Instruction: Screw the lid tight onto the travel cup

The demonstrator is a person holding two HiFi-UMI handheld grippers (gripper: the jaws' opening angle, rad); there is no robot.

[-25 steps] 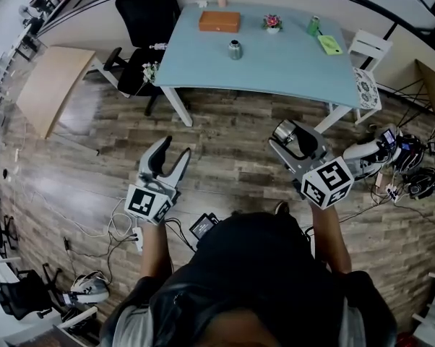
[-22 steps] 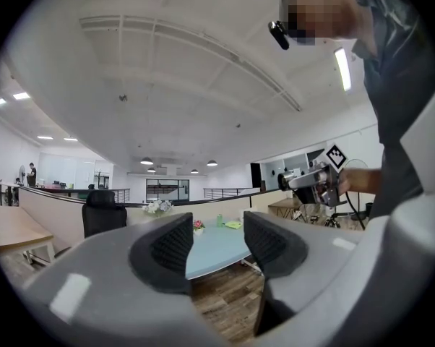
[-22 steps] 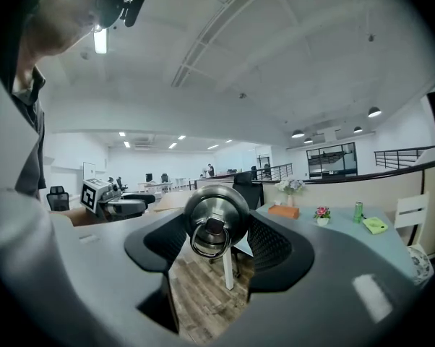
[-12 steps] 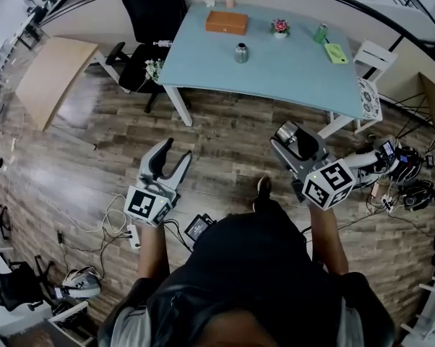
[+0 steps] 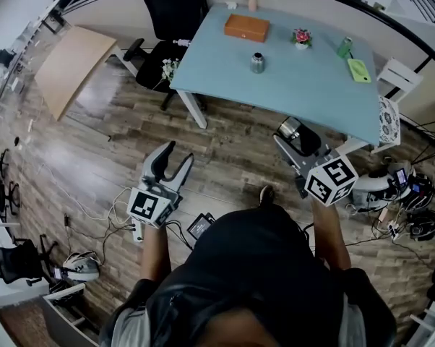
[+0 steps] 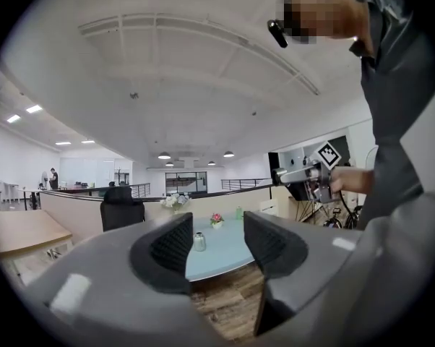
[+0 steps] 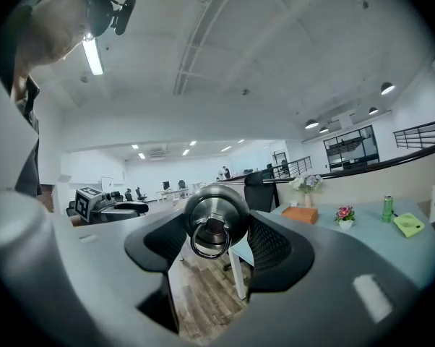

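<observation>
Far ahead on the blue table (image 5: 304,78), the travel cup (image 5: 257,62) stands alone. The right gripper (image 5: 295,139) clamps the ringed lid (image 7: 216,219), while the left gripper (image 5: 176,154) is narrowly parted and empty. With nothing steadying it, the cup could spin or tip when the lid is twisted on.

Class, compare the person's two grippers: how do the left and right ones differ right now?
The left gripper holds nothing; the right gripper clamps the metal lid. The left gripper's jaws stand apart, the blue table showing between them; the right gripper's are filled by the lid. Both are hand-held above the wooden floor, short of the table.
</observation>
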